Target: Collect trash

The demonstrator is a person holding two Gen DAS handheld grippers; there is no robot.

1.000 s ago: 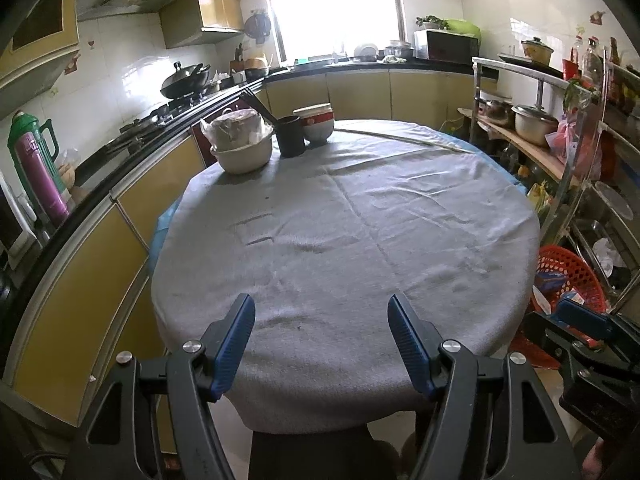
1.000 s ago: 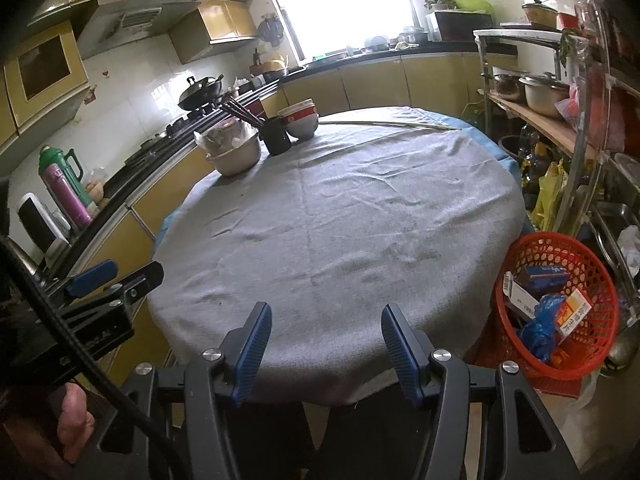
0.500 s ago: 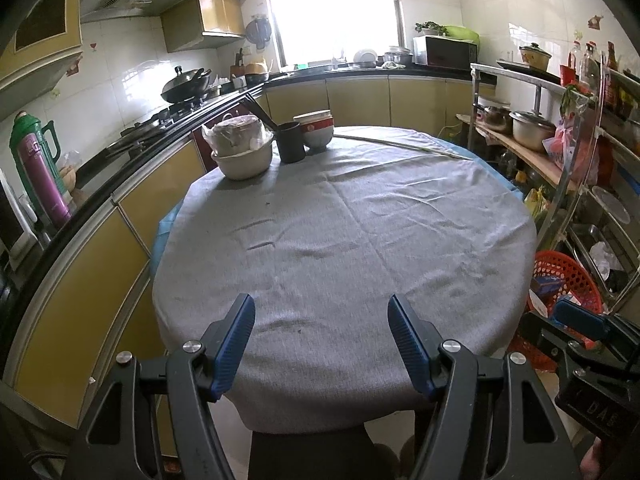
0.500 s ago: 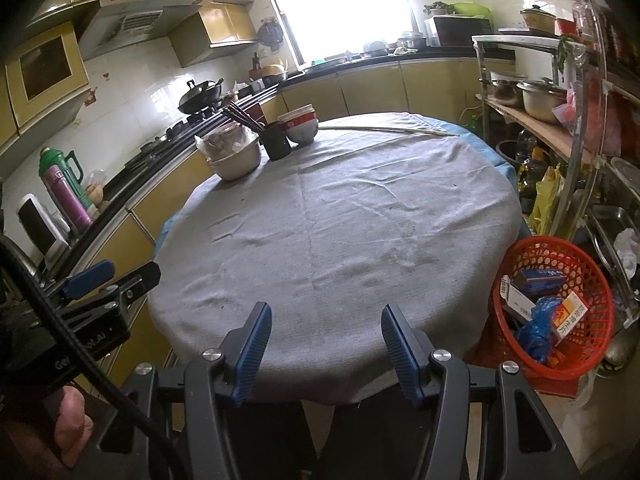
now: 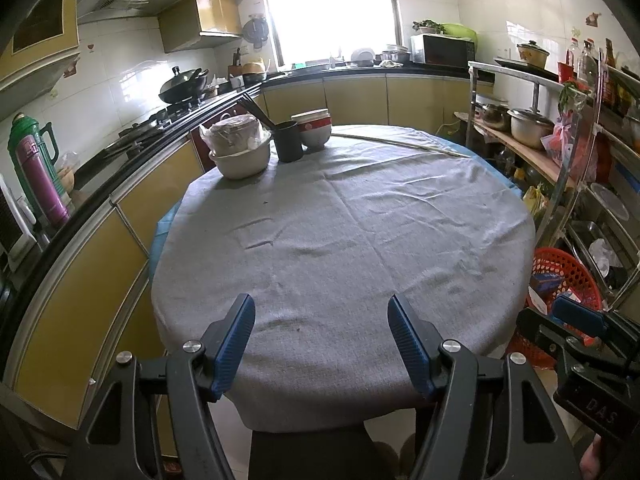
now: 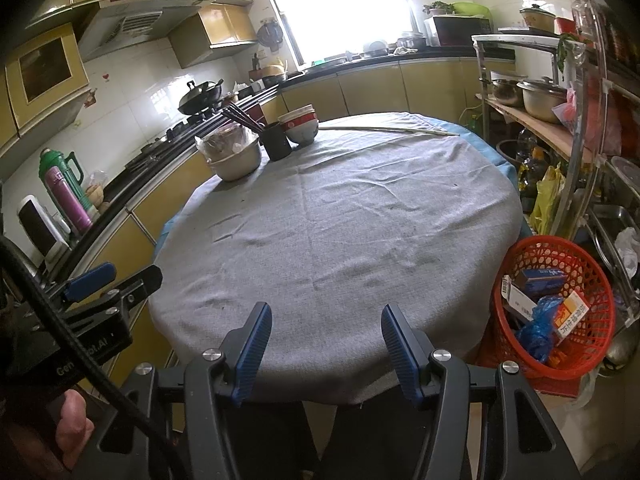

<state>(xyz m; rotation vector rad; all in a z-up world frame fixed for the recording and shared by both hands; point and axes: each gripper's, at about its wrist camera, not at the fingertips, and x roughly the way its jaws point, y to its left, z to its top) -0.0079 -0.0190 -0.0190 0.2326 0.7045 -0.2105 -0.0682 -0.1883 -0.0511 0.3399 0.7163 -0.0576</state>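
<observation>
Both claws hang open and empty over the near edge of the table (image 5: 340, 220): left claw (image 5: 321, 344), right claw (image 6: 326, 350). Nothing has changed over the last second; neither hand has moved and the cloth ahead is as bare as it was, so collecting looks finished or paused. Right of the right claw, on the floor, the red basket (image 6: 516, 264) holds the trash (image 6: 548, 312): boxes and a blue bag. Far ahead and left, a bowl (image 5: 242, 162) carries a wrapped container, beside a cup (image 5: 289, 142) of chopsticks and stacked bowls (image 5: 314, 128).
</observation>
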